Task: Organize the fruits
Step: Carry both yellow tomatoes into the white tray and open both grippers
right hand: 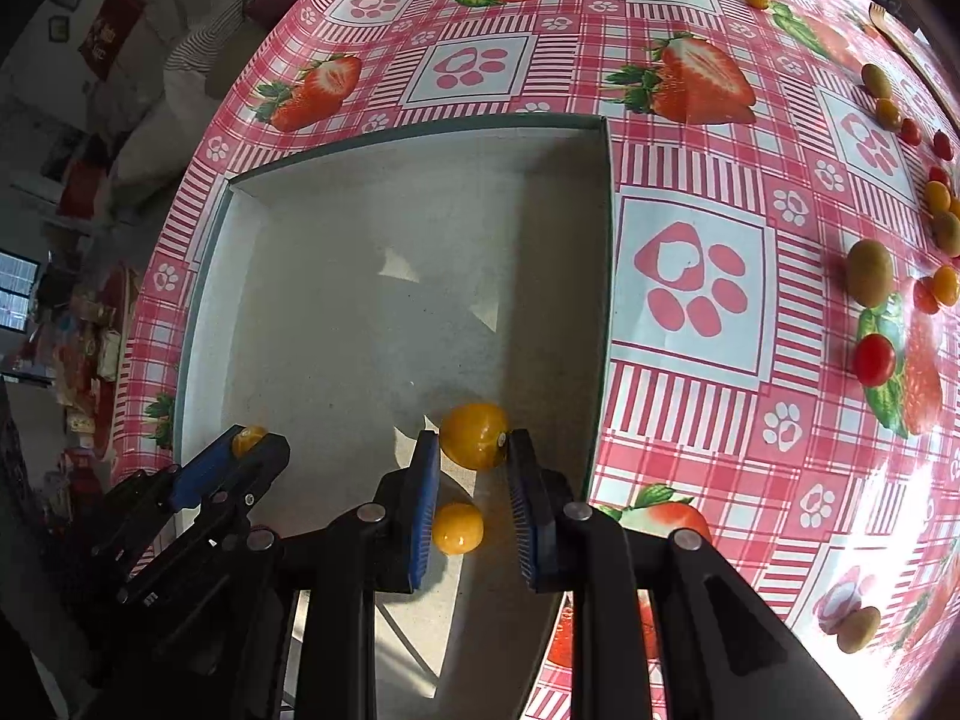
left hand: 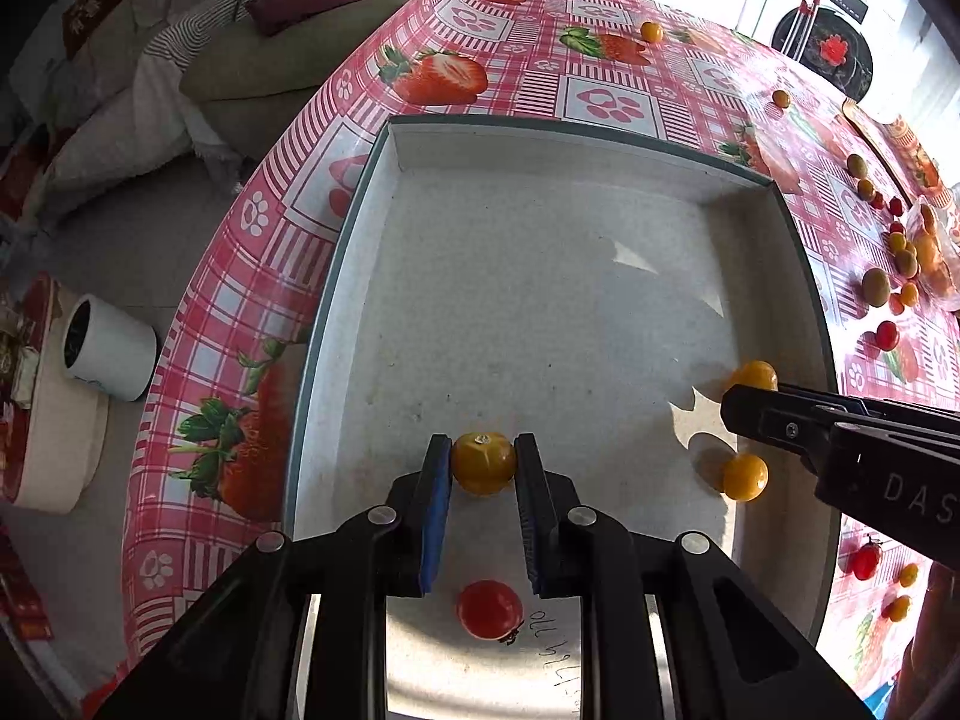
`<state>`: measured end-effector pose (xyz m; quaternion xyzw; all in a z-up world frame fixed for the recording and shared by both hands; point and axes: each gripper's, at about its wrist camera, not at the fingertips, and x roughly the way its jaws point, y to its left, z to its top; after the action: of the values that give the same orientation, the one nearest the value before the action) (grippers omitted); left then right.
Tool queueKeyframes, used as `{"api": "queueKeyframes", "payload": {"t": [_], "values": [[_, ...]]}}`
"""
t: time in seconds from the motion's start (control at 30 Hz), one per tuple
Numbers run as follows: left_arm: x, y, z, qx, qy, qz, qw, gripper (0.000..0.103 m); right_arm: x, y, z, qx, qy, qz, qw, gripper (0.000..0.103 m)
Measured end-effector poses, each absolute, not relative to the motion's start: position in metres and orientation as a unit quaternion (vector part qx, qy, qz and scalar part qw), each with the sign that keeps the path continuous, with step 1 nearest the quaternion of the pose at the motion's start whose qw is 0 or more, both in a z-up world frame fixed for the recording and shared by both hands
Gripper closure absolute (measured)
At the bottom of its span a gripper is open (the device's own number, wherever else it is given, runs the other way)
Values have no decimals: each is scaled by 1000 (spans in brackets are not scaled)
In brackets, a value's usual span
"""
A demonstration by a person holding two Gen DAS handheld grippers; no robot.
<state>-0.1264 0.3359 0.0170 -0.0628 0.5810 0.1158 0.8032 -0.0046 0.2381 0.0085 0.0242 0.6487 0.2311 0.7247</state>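
My left gripper [left hand: 483, 450] is shut on a yellow-orange cherry tomato [left hand: 483, 463], low over the floor of a shallow grey tray [left hand: 570, 127]. Under its fingers a red tomato [left hand: 489, 609] lies in the tray. My right gripper [right hand: 471, 444] is shut on a yellow tomato [right hand: 474, 435] near the tray's right wall [right hand: 606, 276]. Another yellow tomato [right hand: 457, 528] lies loose on the tray floor just below it. In the left wrist view the right gripper [left hand: 735, 402] reaches in from the right with its tomato [left hand: 756, 373]. The left gripper [right hand: 258, 443] shows at the left of the right wrist view.
The tray sits on a pink strawberry-print tablecloth [right hand: 690, 276]. Several loose red, yellow and green tomatoes [right hand: 870, 282] are scattered to the right of the tray. The table edge drops off at left, with a white cup [left hand: 108, 348] and a sofa [left hand: 270, 60] beyond.
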Motion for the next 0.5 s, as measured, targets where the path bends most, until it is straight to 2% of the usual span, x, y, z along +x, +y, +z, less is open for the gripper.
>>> {"api": "queueKeyframes", "payload": {"t": [0.17,0.2,0.23,0.27,0.3,0.43,0.5], "values": [[-124,334,17,-53,584,119,801,80,-3,241,8,21,649,236,723,77],[-124,334,18,-49,585,120,801,75,-1,243,7,22,650,237,722,77],[-123,334,18,-47,584,121,801,50,0,244,7,24,650,238,721,75],[-124,335,20,-47,579,123,805,36,-2,241,9,29,649,242,721,73],[-127,336,24,-44,568,129,812,26,-2,239,12,37,646,246,722,63],[-128,336,30,-29,564,130,815,26,-5,233,28,57,623,259,736,45],[-128,336,31,-28,567,126,814,26,-6,228,38,65,612,261,744,42]]}}
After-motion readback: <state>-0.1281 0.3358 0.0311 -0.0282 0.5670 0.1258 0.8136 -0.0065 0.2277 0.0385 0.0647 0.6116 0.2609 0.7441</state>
